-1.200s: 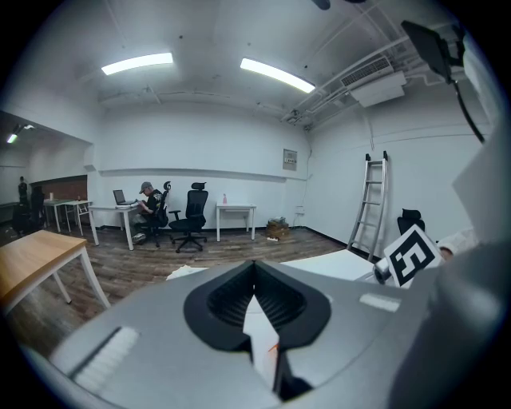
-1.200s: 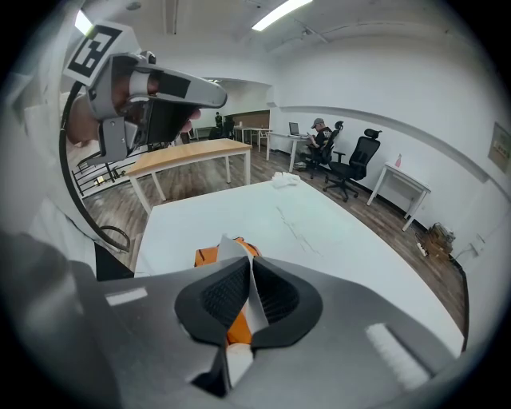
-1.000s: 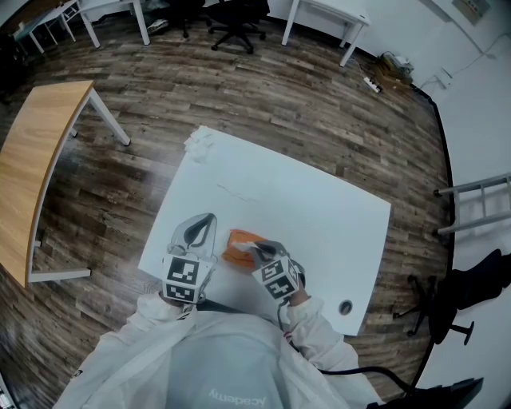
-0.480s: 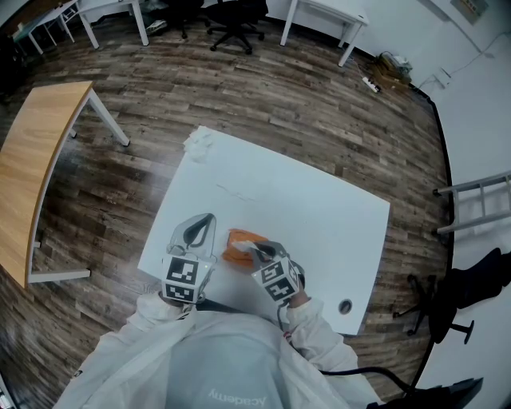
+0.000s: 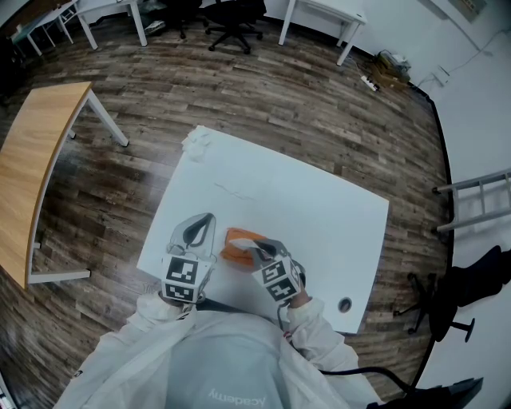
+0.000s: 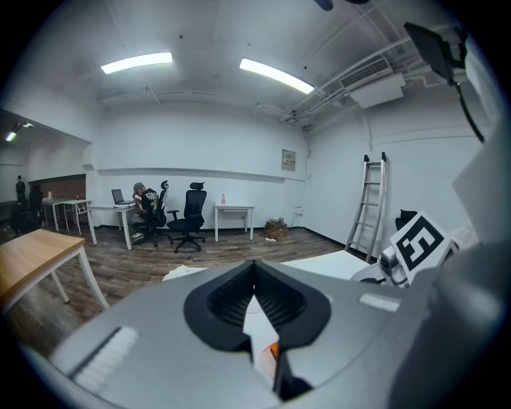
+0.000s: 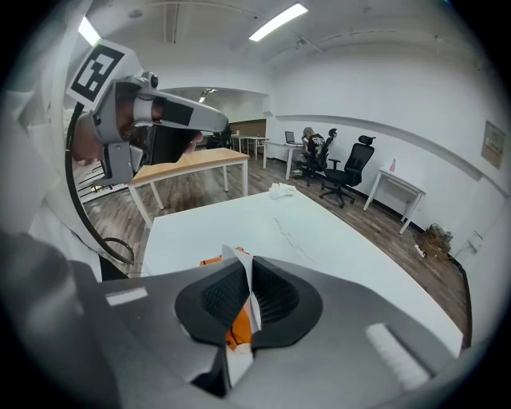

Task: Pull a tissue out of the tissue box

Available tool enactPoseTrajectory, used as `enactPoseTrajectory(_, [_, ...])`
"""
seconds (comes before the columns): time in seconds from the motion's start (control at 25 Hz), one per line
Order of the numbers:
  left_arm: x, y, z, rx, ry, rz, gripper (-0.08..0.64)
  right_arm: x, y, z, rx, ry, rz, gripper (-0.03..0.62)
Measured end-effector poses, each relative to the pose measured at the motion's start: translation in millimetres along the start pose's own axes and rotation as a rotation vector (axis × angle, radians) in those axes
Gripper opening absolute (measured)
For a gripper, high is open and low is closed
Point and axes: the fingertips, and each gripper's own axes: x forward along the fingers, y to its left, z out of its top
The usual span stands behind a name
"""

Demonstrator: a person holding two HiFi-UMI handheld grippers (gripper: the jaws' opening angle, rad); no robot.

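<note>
An orange tissue box (image 5: 235, 242) lies on the white table (image 5: 319, 216) near its front edge. My right gripper (image 5: 252, 250) is over the box, and its jaws are shut on a white tissue (image 7: 236, 262) that sticks up between the pads. Orange box (image 7: 238, 327) shows under those jaws in the right gripper view (image 7: 249, 289). My left gripper (image 5: 210, 220) rests just left of the box, jaws together with nothing in them. In the left gripper view (image 6: 255, 275) a sliver of the orange box (image 6: 273, 349) shows below the pads.
A crumpled tissue (image 5: 197, 142) lies at the table's far left corner. A round grommet (image 5: 345, 306) sits near the front right edge. A wooden table (image 5: 32, 160) stands to the left, office chairs (image 5: 239, 24) beyond, and a ladder (image 5: 479, 200) to the right.
</note>
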Motion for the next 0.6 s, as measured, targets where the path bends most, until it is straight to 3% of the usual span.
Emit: enactPoseTrajectory(0.6, [-3.2,-8.1,1.2,0.004,-0.007,-0.003,0.000,-19.1,1.0,13.3,0.005,-0.065,-0.010,0.005])
